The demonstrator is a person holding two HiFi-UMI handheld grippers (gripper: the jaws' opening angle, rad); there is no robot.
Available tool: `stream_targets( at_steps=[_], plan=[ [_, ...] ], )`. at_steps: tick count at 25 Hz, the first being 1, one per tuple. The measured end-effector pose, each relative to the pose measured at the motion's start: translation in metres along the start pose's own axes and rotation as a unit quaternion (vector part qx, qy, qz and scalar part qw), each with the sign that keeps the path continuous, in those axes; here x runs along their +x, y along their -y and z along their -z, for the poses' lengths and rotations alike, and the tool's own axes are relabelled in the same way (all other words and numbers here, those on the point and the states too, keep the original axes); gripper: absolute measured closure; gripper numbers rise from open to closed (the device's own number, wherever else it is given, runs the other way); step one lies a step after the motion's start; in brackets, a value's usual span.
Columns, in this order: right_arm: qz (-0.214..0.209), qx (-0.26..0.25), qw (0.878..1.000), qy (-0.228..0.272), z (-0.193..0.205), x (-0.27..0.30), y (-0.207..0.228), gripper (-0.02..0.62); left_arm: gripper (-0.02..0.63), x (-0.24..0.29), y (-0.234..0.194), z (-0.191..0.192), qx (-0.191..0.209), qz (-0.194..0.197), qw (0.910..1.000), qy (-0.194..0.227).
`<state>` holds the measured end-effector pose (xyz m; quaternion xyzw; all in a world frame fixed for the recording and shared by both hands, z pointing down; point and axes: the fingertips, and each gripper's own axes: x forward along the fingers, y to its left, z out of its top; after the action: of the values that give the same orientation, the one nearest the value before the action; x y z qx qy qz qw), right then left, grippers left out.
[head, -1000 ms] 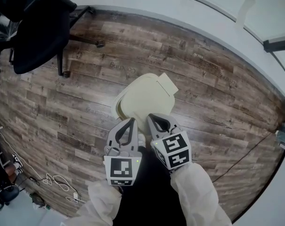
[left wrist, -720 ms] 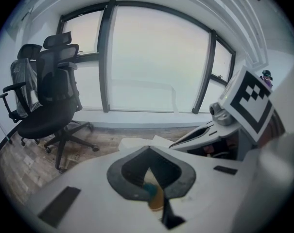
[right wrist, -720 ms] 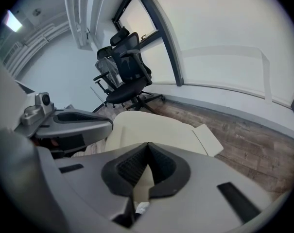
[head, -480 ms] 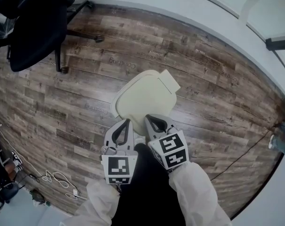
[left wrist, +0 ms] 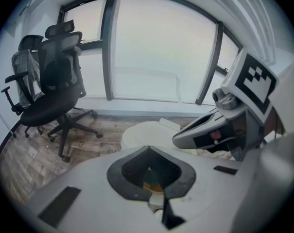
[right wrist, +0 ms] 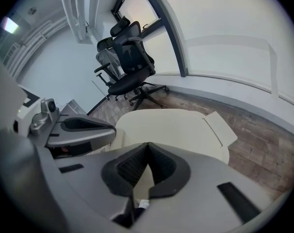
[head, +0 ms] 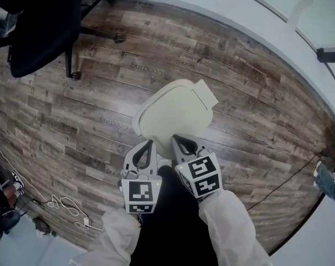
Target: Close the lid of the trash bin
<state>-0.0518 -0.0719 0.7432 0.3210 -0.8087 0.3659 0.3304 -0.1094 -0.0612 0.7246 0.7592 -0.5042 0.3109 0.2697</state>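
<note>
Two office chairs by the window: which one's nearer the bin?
The black office chair in front. The grey mesh-backed office chair stands behind it, farther from the cream trash bin.

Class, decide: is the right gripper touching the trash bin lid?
Cannot tell. In the head view the right gripper overlaps the near edge of the lid, but from above any gap is hidden. The right gripper view shows no contact line.

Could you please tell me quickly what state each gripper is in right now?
Left gripper: shut, jaw tips together, holding nothing.
Right gripper: shut, jaw tips together, holding nothing.
</note>
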Motion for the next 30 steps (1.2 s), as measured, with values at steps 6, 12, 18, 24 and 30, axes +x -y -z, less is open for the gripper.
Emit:
stream_targets(
  at_steps=[6, 12, 18, 24, 30],
  plan=[
    [0.001, 0.002, 1.0, -0.007, 0.0, 0.006, 0.003, 0.572, 0.598, 0.011, -0.008, 0.022, 0.002, -0.001, 0.9997, -0.025],
    [0.006, 0.005, 1.0, -0.011, -0.001, 0.009, 0.008, 0.572, 0.598, 0.023, -0.015, 0.042, 0.008, 0.0, 0.9986, -0.051],
    [0.009, 0.006, 1.0, -0.019, 0.005, 0.014, 0.009, 0.572, 0.598, 0.036, -0.02, 0.057, 0.0, -0.002, 0.9978, -0.066],
    [0.011, 0.01, 0.999, -0.034, 0.018, 0.019, 0.009, 0.572, 0.598, 0.049, -0.025, 0.072, -0.008, -0.001, 0.9963, -0.086],
    [0.012, 0.019, 0.999, -0.038, 0.019, 0.023, 0.008, 0.572, 0.598, 0.06, -0.029, 0.083, -0.008, 0.0, 0.9945, -0.104]
  ],
)
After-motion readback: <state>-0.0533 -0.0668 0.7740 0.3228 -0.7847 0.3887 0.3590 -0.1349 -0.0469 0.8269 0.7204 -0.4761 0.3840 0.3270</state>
